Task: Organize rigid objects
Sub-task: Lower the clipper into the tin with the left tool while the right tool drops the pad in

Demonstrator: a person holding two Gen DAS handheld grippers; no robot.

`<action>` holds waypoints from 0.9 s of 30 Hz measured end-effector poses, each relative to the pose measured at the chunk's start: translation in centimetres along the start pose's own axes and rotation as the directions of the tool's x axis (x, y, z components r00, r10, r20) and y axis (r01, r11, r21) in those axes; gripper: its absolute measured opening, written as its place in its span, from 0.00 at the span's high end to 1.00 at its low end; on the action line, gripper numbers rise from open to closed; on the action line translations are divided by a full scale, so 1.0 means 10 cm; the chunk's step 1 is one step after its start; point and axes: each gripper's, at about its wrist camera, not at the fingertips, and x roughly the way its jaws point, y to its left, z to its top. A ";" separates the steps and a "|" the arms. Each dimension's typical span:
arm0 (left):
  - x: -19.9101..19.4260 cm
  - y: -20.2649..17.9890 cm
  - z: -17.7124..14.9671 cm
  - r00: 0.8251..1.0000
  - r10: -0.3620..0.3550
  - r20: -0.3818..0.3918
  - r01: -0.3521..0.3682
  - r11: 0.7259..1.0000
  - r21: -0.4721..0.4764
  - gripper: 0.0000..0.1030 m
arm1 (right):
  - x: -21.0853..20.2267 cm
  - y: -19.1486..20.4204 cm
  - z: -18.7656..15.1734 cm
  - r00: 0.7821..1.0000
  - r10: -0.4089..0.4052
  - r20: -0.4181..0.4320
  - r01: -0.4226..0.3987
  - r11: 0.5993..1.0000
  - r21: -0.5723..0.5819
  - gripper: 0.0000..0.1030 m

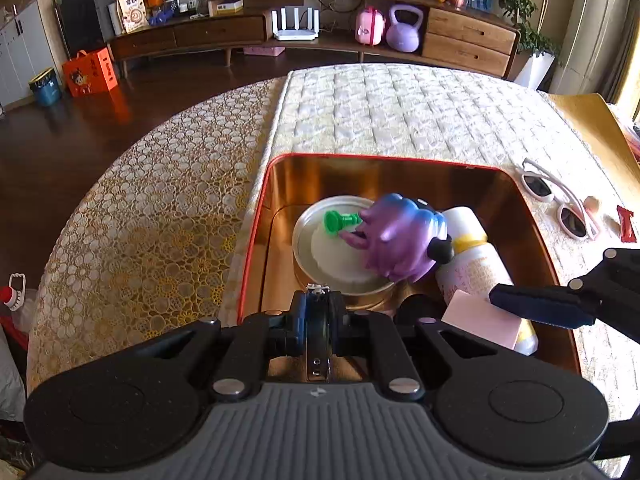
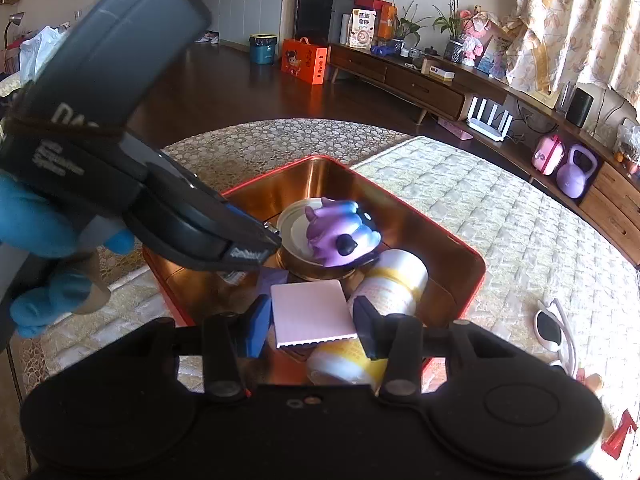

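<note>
Over the near edge of the red tin (image 1: 256, 216), the left tool (image 1: 318, 300) clenches a metal nail clipper (image 1: 318, 360) and the right tool (image 2: 312, 322) grips a pink pad (image 2: 310, 308), both likely for stowing; farther in lie the purple toy (image 1: 404, 236) and white bottle (image 1: 472, 264).

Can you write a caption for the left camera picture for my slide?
Left gripper shut on nail clippers above a red tin holding a purple toy, lid and bottle.
</note>
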 end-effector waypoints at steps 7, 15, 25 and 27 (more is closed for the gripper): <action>0.01 -0.03 -0.02 1.000 0.004 -0.006 -0.004 1.000 0.005 0.89 | -0.02 0.04 -0.03 1.000 -0.022 0.004 0.022 1.000 -0.021 0.57; -0.04 -0.05 -0.06 1.000 0.018 0.003 -0.018 1.000 -0.002 0.89 | -0.18 -0.05 -0.09 1.000 -0.003 0.012 0.003 0.999 0.053 0.56; -0.26 -0.10 -0.09 0.999 0.031 0.031 -0.031 0.999 0.007 0.88 | -0.46 -0.15 -0.13 0.998 0.028 0.050 -0.035 0.989 0.142 0.48; -0.32 -0.13 -0.10 0.998 0.037 0.043 -0.038 0.999 0.016 0.88 | -0.53 -0.15 -0.14 0.998 0.027 0.061 -0.036 0.988 0.150 0.47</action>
